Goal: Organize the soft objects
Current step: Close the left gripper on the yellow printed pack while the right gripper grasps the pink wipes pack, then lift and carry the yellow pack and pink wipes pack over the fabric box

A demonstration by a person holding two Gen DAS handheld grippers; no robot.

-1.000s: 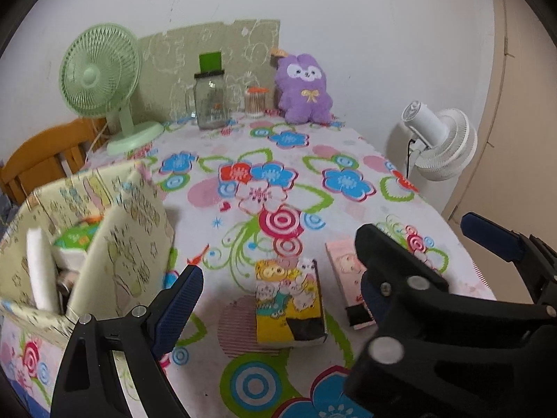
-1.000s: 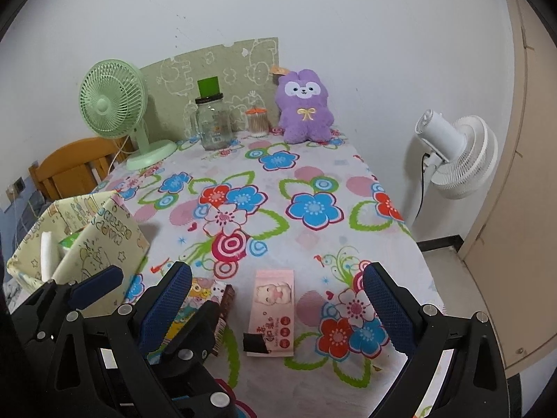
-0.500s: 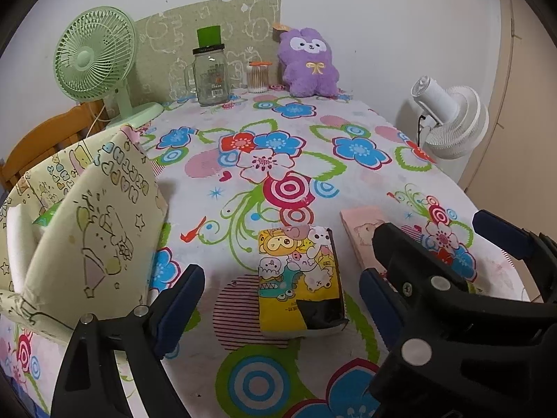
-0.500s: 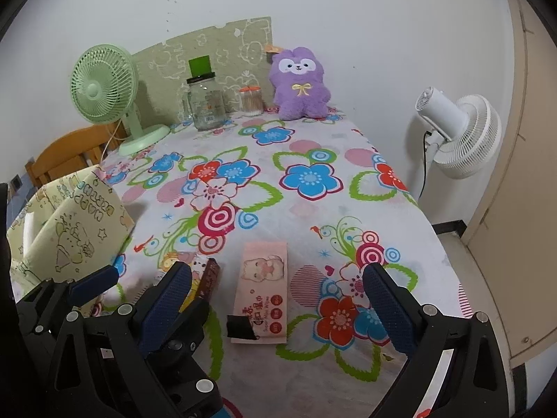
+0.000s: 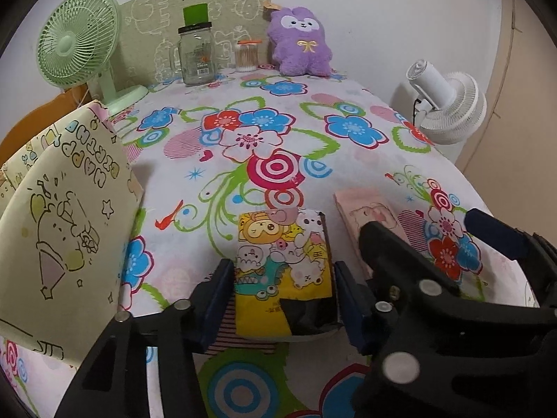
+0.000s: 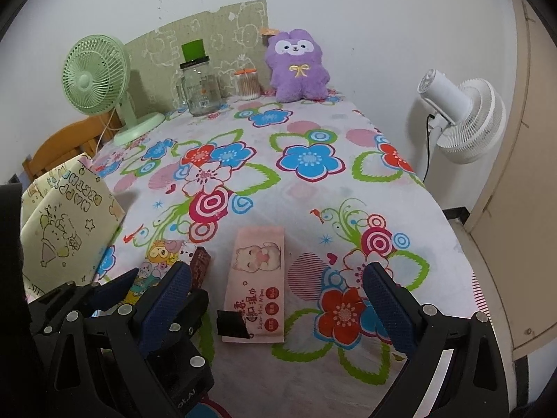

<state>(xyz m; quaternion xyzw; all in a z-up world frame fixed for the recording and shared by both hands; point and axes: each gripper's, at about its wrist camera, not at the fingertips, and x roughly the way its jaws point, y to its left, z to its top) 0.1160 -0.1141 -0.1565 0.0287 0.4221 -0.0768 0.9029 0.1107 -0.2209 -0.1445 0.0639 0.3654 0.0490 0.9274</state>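
Observation:
A yellow cartoon-print tissue pack [image 5: 278, 264] lies flat on the flowered tablecloth [image 5: 243, 139]. My left gripper [image 5: 282, 291] is low over it with one blue pad on each side of the pack. The jaws are closing, and the pads stand right at the pack's edges without visibly pressing it. A pink wet-wipes pack [image 6: 259, 278] lies just to its right. My right gripper [image 6: 278, 289] hangs wide open over the wipes, with nothing held. A purple plush toy [image 6: 296, 66] sits at the far end against the wall.
A pale yellow gift bag [image 5: 62, 230] stands open at the left. At the back are a green desk fan [image 5: 76, 48], a glass jar [image 5: 196, 55] and a jar of cotton swabs [image 5: 247, 55]. A white fan [image 6: 463, 115] stands beyond the table's right edge.
Both grippers have sunk toward the table. The left jaws have narrowed from wide open until they flank the yellow tissue pack. The right jaws stay wide.

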